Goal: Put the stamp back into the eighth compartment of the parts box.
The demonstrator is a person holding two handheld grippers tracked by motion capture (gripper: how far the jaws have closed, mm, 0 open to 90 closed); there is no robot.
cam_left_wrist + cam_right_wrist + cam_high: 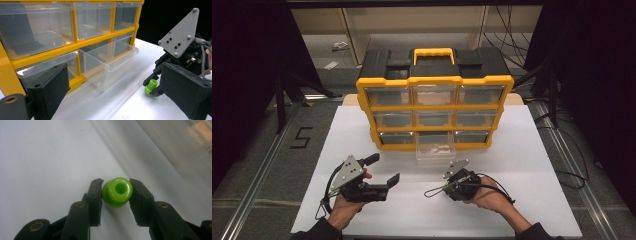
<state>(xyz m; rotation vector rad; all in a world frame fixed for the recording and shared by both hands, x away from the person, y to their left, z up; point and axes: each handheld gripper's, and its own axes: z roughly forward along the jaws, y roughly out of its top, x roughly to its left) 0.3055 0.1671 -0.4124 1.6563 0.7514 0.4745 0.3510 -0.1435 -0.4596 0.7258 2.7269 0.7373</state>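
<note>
Right gripper (116, 195) clamped on green bead (117, 192) w/ tips only; round, glossy, prob slips out before reaching pulled-out drawer (110, 62) ahead. Left gripper (384, 170) wide apart, empty.

Drawer organizer (434, 105) standing upright on the table (522, 150) toward its far edge, midway between the left and right edges, its nine drawers facing the near edge. Bottom-middle drawer (435, 145) pulled partway out toward the near edge, its front over the table. Left gripper (384, 170) near the near-left corner, in front of the organizer's left column. Right gripper (447, 172) to its right, in front of the pulled-out drawer. Grooved bead (117, 192) on the table between the right gripper's jaws, touching both, just before the open drawer.
</note>
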